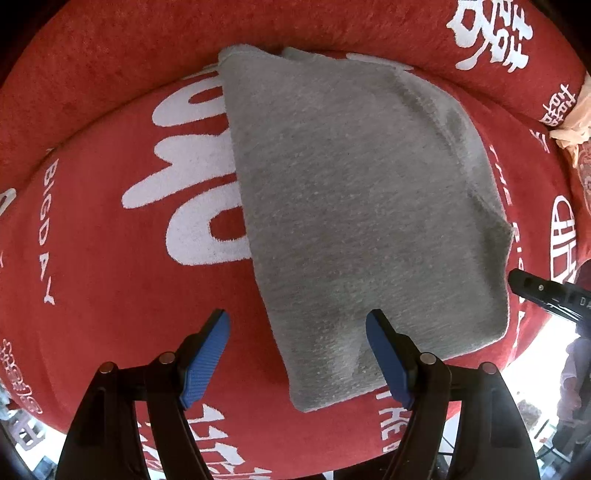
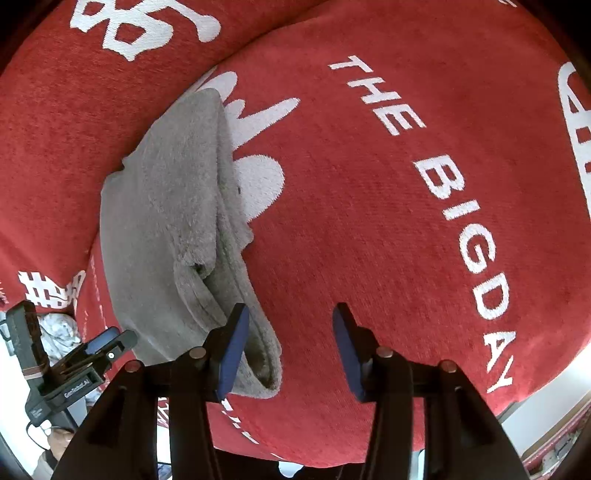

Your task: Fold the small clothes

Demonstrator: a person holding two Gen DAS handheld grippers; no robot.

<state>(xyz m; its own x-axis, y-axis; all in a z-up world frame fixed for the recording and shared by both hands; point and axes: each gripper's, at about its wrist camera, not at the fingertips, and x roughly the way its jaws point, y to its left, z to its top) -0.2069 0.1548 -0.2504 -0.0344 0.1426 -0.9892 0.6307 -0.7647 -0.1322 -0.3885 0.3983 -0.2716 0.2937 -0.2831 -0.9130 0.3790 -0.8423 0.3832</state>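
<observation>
A grey fleecy cloth [image 1: 362, 206] lies folded flat on a red cushion [image 1: 110, 295] with white lettering. My left gripper [image 1: 297, 328] is open and empty, hovering just above the cloth's near left edge, its right blue pad over the fabric. In the right wrist view the same cloth [image 2: 173, 221] shows layered folded edges at the left. My right gripper [image 2: 291, 332] is open and empty, its left pad next to the cloth's near right corner. The right gripper's tip [image 1: 546, 291] shows at the right edge of the left wrist view; the left gripper [image 2: 92, 354] shows at the lower left.
A red backrest cushion [image 1: 258, 26] with white characters rises behind the seat. A beige cloth [image 1: 576, 122] lies at the far right. The seat's front edge [image 2: 535, 391] drops off to a bright floor. A crumpled pale item [image 2: 59, 332] lies at the lower left.
</observation>
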